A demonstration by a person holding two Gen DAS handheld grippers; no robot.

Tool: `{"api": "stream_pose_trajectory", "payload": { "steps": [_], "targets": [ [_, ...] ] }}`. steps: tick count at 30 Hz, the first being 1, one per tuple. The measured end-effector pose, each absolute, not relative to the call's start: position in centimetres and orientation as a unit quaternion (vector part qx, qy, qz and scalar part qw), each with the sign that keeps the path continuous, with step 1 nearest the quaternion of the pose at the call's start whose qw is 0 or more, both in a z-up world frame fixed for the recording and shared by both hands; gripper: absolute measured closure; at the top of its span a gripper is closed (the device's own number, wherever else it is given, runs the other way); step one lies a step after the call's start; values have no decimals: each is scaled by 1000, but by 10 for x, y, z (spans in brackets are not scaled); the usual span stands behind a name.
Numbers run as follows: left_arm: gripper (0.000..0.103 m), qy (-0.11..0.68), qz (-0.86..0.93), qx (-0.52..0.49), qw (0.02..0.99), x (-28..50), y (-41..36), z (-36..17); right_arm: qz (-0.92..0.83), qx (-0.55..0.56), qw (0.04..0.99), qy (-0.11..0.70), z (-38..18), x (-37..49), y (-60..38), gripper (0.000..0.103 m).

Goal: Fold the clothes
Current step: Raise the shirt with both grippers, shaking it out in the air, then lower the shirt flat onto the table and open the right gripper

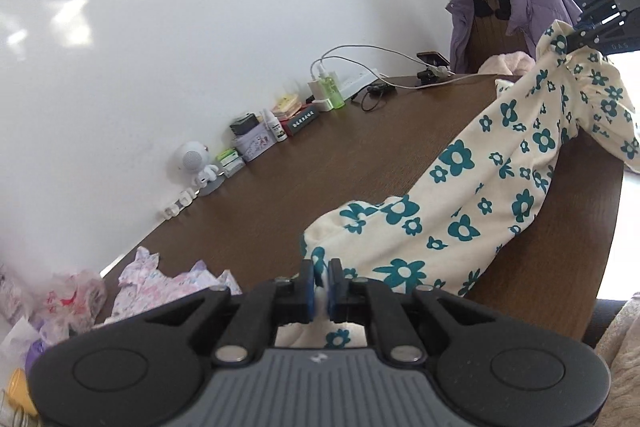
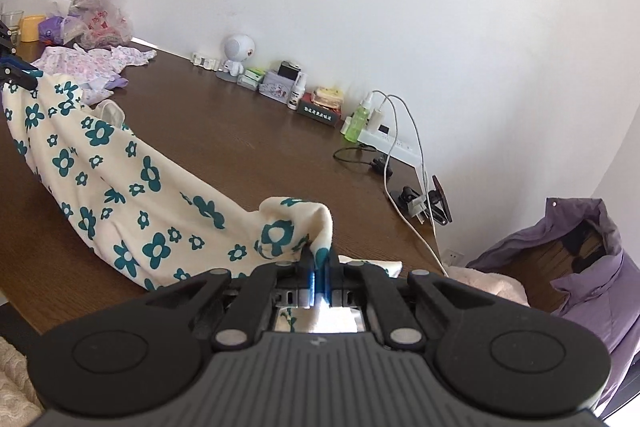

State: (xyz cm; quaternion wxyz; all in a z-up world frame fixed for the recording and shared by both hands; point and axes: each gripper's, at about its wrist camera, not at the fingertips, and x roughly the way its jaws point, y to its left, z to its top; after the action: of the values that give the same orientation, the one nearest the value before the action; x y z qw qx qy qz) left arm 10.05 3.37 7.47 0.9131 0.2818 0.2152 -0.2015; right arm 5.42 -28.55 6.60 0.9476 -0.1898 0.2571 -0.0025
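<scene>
**Ana:** While both ends are pinched, which way does the flowered garment run?

**Ben:** Its long axis stretches from one hand to the other. The left hand-held gripper has its jaws closed on one cream end, with cloth bunched between the blue pads. The right hand-held gripper is closed just as tight on the opposite end. Between them the garment sags in a band, its middle draped on the brown table near the front edge.

**Ana:** So neither hand is nearer?

**Ben:** Each holds its own end; the slack middle lies between them. That span is what the next fold likely turns on.

**Ana:** Is there room to lay it down?

**Ben:** Beyond the garment, bare wood opens toward the wall. Small boxes and bottles line the back edge, a white power strip with cables sits toward the right, and a pink-and-purple garment lies at the left end. The risk, probably, is cloth slipping over the front edge.
</scene>
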Motion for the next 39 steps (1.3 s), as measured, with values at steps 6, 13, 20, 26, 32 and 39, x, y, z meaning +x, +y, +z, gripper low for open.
{"api": "stream_pose_trajectory", "payload": {
  "steps": [6, 13, 20, 26, 32, 39],
  "targets": [
    [97, 200, -163, 258, 931, 82, 53, 88, 18, -199, 945, 258, 70, 43, -264, 100],
    [97, 158, -118, 311, 930, 150, 34, 82, -5, -309, 924, 225, 50, 98, -244, 100],
    [98, -27, 6, 370, 929, 216, 3, 195, -87, -340, 930, 110, 171, 202, -257, 100],
    [98, -74, -2, 392, 917, 168, 17, 215, -78, -421, 902, 57, 204, 181, -237, 100],
    [98, 75, -121, 408, 902, 116, 33, 89, 6, -452, 879, 155, 98, 140, -241, 100],
    [97, 197, -157, 305, 918, 68, 41, 5, 102, -376, 879, 276, -2, 84, -239, 99]
  ]
}}
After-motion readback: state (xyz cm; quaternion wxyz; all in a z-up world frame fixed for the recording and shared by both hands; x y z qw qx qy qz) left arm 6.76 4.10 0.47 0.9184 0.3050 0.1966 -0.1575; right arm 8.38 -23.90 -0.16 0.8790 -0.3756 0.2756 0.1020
